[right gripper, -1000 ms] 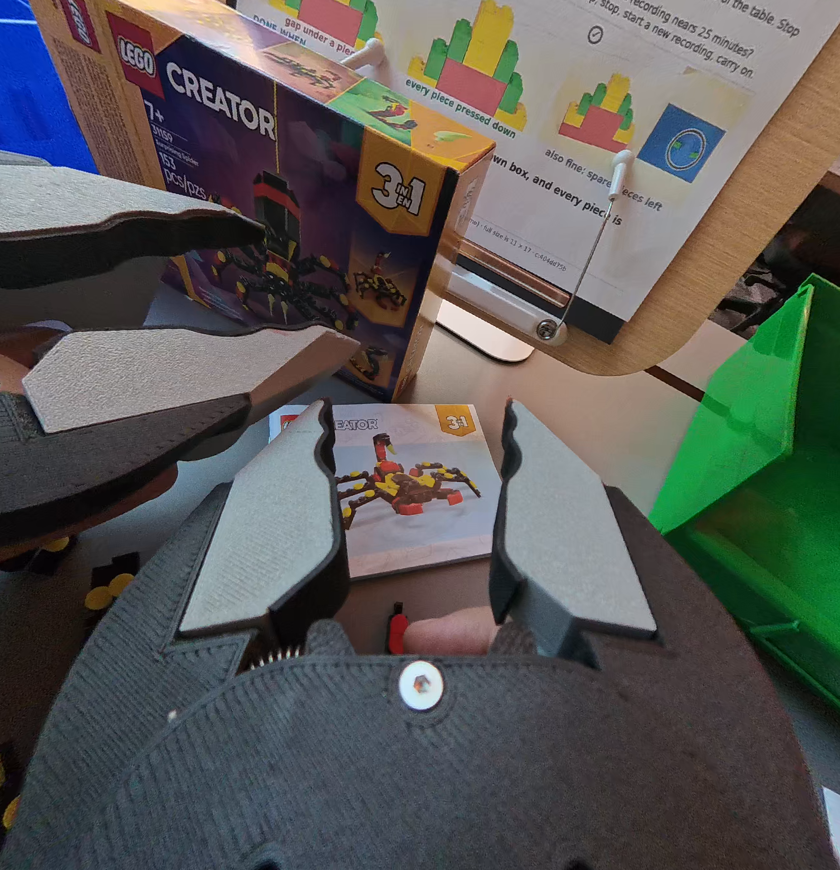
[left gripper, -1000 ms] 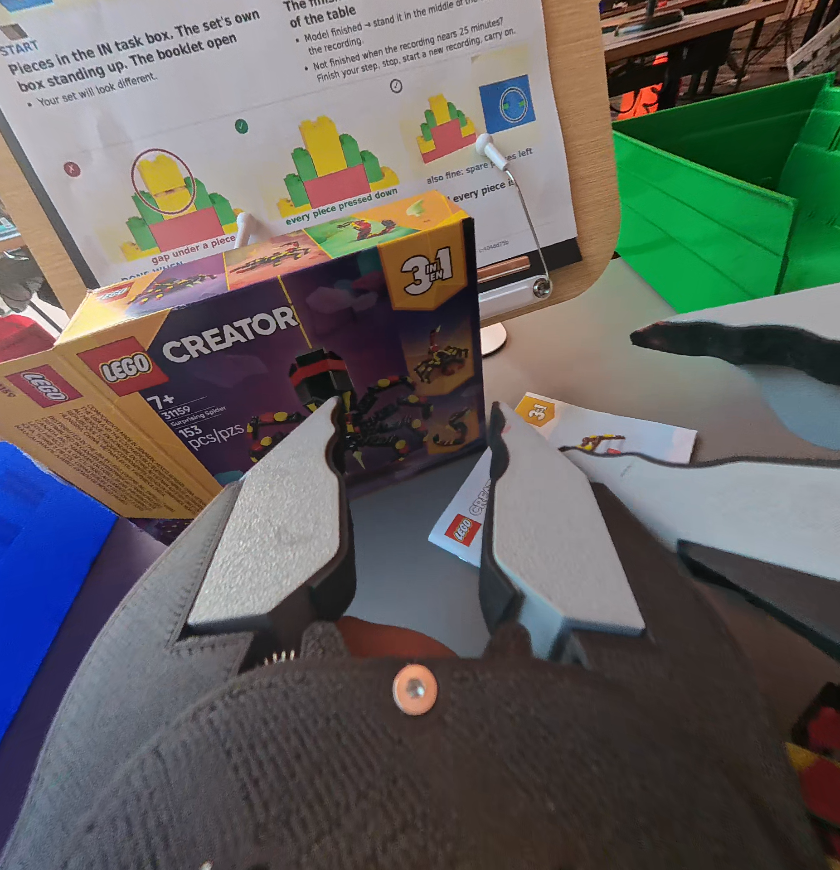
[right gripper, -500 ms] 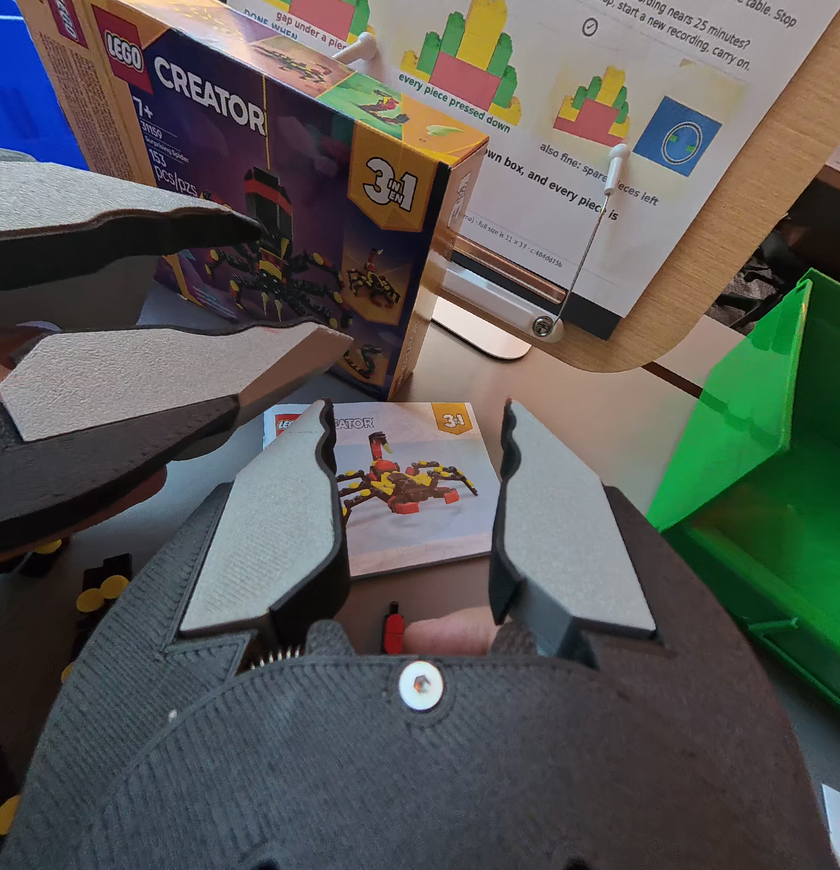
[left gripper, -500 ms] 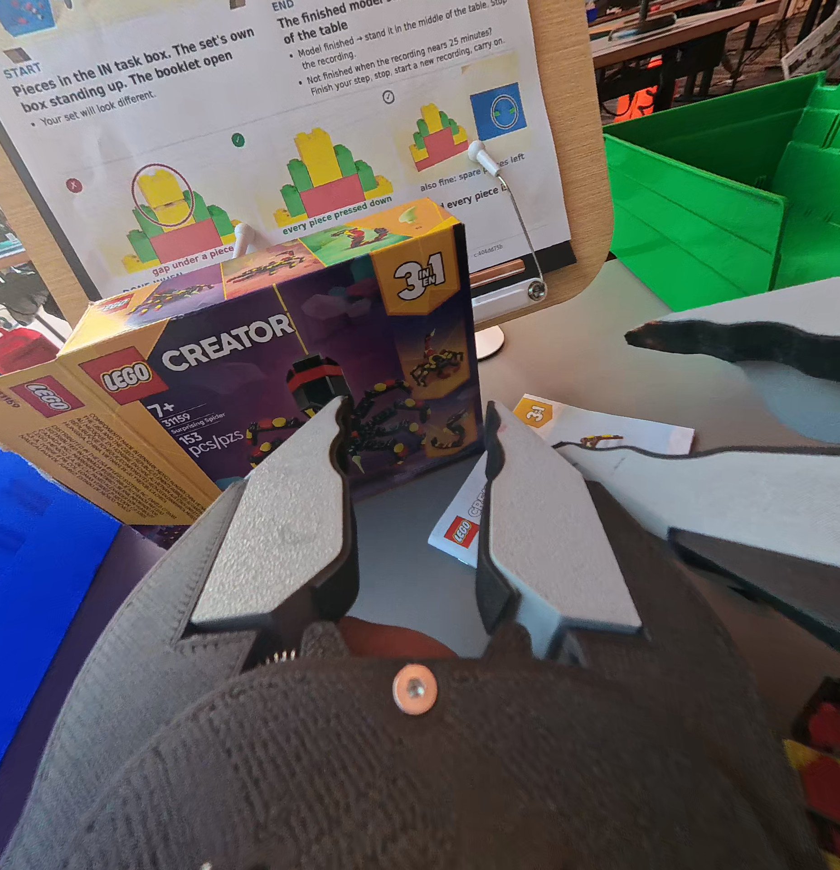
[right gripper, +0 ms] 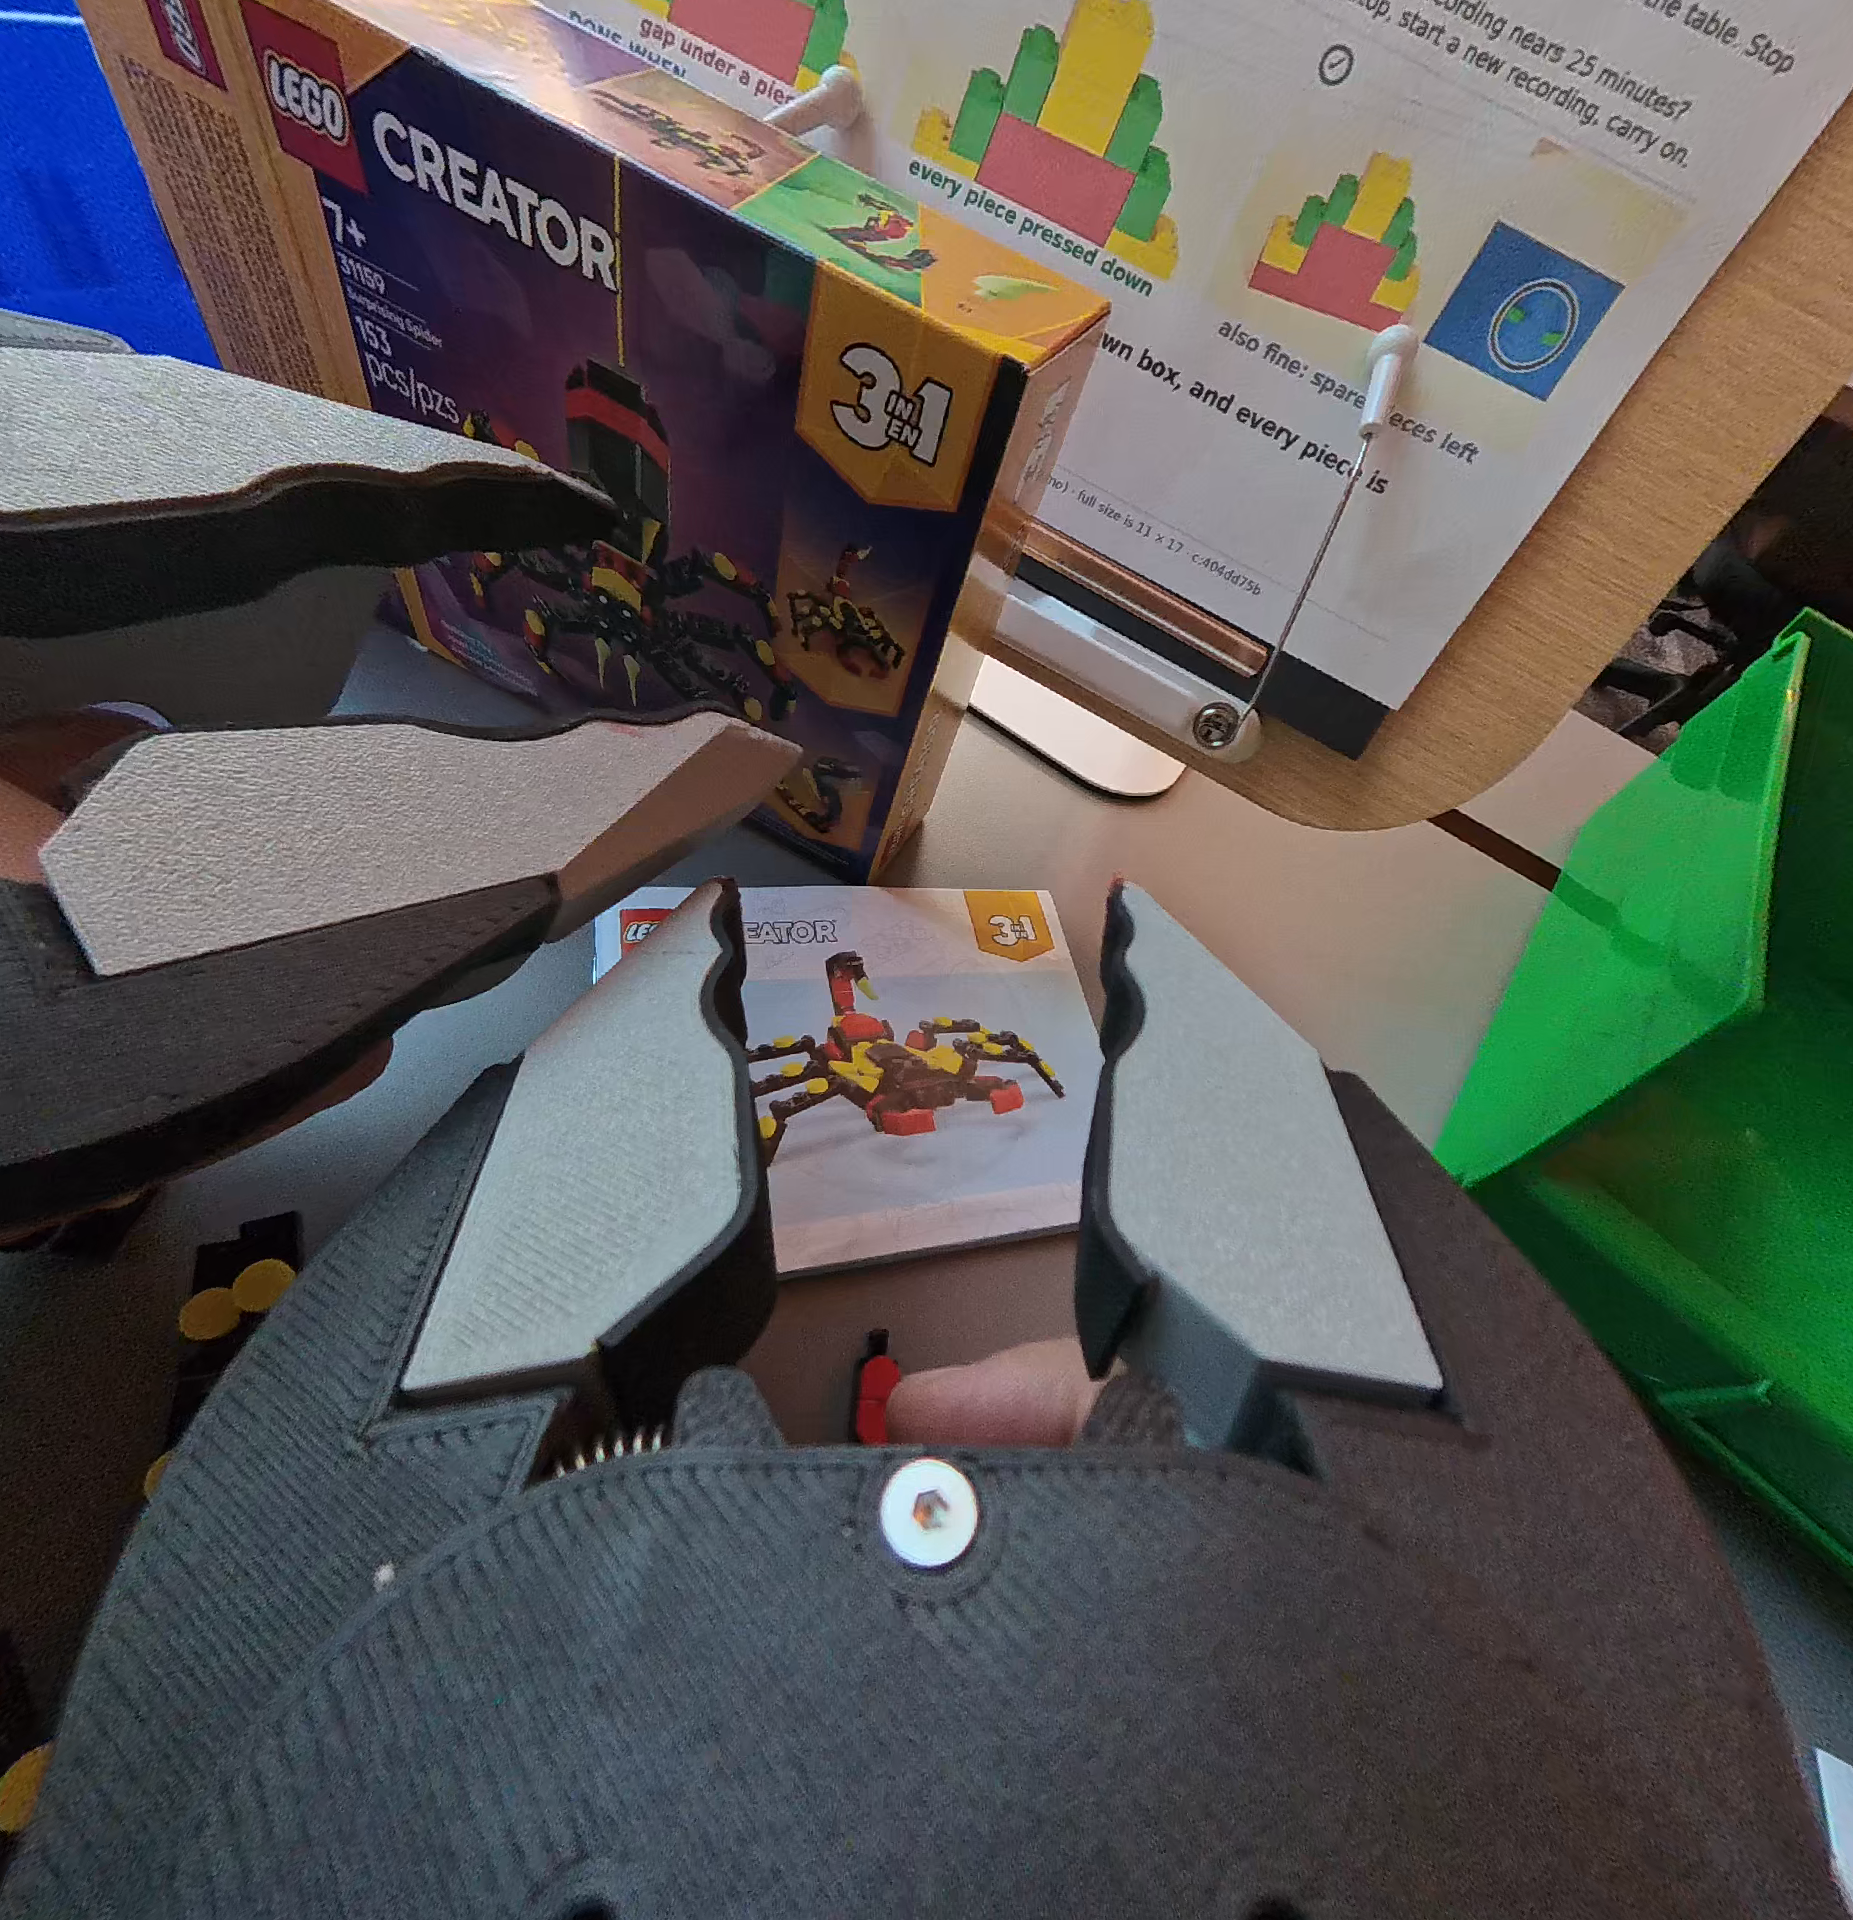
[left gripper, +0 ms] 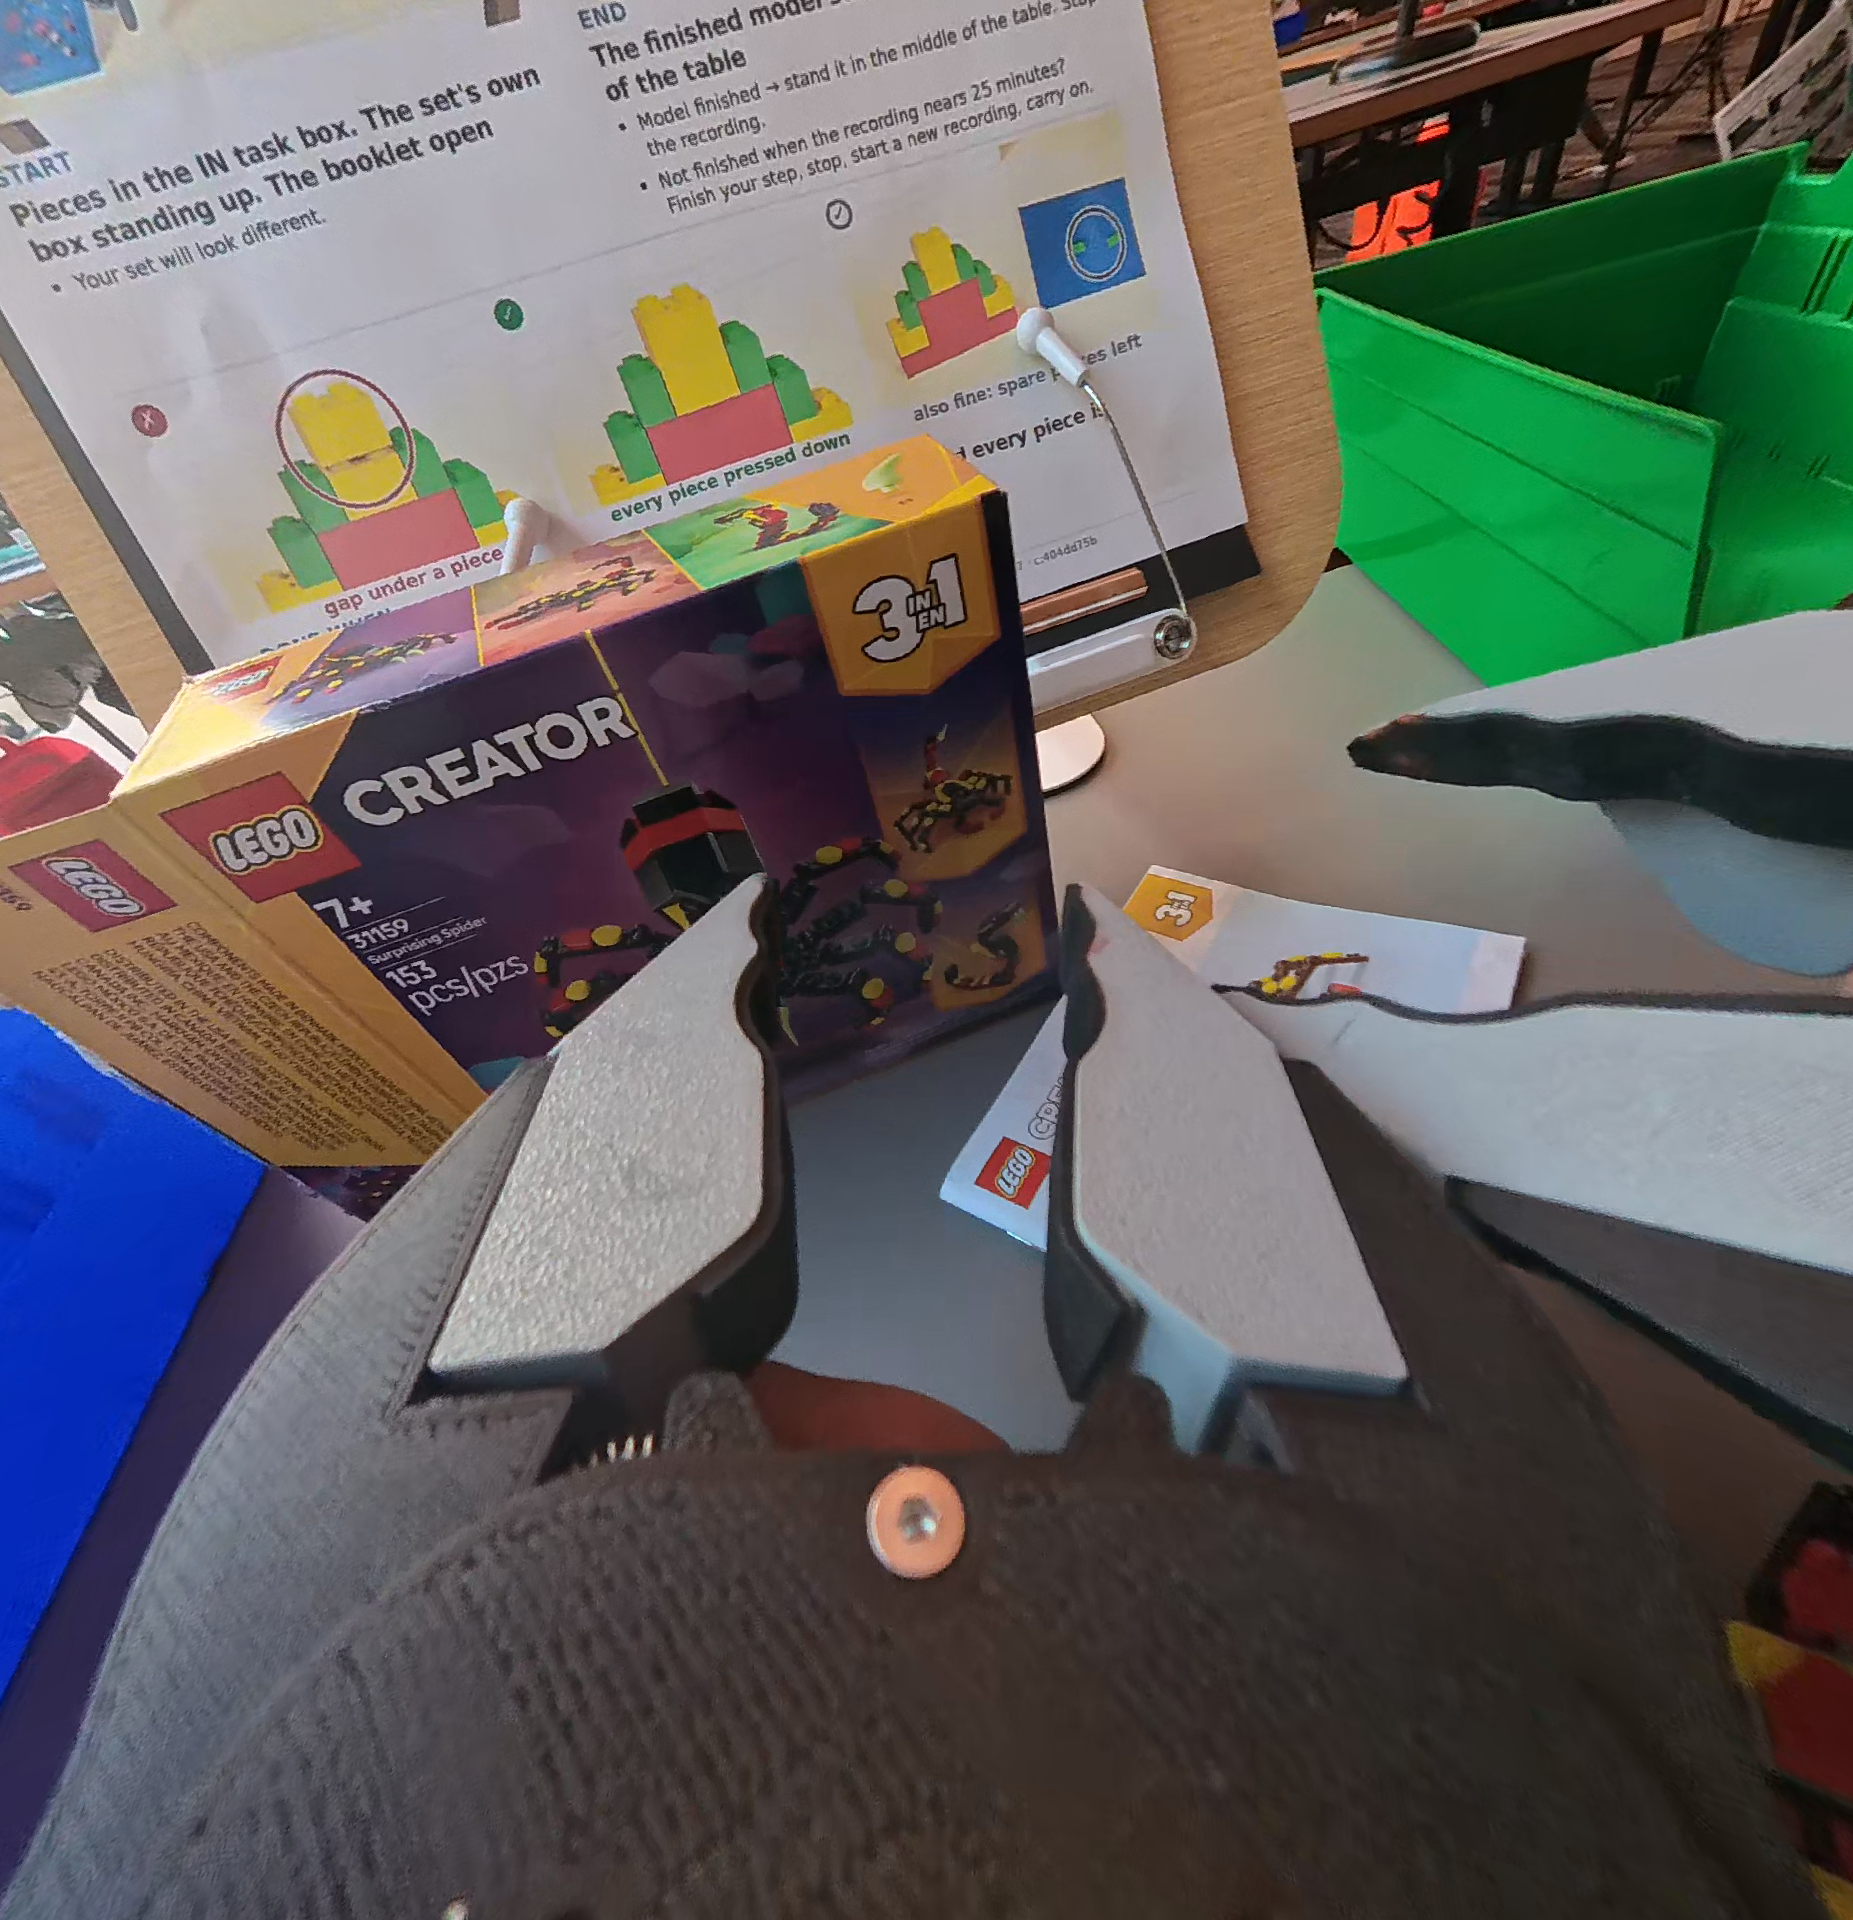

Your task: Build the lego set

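Beside the upright purple-and-yellow cardboard toy box (left gripper: pixel 610 862), a flat white paper booklet (right gripper: pixel 922 1081) lies under the right gripper (right gripper: pixel 917 914), jaws spread and empty; the left gripper (left gripper: pixel 911 914), slightly narrowed since a moment ago, also grips nothing.

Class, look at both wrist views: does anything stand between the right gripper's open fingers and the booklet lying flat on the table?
Nothing visible does. The right gripper hangs open over the booklet. The left gripper sits off to the left, and the toy box stands behind.
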The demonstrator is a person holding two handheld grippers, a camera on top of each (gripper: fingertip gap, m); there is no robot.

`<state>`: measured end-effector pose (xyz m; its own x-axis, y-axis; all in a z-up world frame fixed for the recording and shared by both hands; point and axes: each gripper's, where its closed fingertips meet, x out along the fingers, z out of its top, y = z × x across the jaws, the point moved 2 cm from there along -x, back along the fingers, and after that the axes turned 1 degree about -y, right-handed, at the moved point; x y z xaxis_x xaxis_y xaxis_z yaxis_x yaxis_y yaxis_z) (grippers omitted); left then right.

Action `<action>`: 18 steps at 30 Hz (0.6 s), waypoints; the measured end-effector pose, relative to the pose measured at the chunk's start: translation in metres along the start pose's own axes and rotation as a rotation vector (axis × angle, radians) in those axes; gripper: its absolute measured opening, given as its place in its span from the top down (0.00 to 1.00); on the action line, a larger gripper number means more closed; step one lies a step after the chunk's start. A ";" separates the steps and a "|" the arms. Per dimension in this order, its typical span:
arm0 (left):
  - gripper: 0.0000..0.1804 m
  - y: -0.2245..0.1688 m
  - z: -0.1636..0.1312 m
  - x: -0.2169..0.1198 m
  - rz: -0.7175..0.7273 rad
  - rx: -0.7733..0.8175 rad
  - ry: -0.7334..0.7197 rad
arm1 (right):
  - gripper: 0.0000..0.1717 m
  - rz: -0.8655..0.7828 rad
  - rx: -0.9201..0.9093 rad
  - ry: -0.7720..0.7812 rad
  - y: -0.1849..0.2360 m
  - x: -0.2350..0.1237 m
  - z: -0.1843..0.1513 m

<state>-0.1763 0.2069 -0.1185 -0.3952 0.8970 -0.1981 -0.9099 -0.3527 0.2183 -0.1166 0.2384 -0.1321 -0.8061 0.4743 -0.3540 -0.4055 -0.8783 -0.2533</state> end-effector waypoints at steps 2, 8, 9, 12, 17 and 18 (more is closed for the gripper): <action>0.72 0.000 0.000 0.000 0.000 0.002 0.001 | 0.61 0.000 -0.004 0.001 0.000 0.000 0.000; 0.72 0.000 0.000 0.000 -0.001 0.001 0.000 | 0.61 -0.001 -0.002 -0.006 0.001 0.000 0.001; 0.72 0.000 0.000 0.000 -0.001 0.001 0.000 | 0.61 -0.001 -0.002 -0.007 0.001 0.000 0.002; 0.72 0.000 0.000 0.000 0.000 0.001 0.000 | 0.61 0.001 0.003 -0.008 0.001 0.000 0.002; 0.73 0.004 0.002 -0.001 0.009 0.001 -0.010 | 0.61 0.014 0.013 -0.024 0.000 -0.001 0.004; 0.75 0.005 0.004 -0.002 0.010 -0.002 -0.016 | 0.61 0.019 0.017 -0.030 0.000 -0.002 0.005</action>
<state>-0.1798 0.2044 -0.1137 -0.4025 0.8975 -0.1802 -0.9060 -0.3624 0.2186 -0.1173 0.2377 -0.1269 -0.8263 0.4555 -0.3312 -0.3970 -0.8882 -0.2311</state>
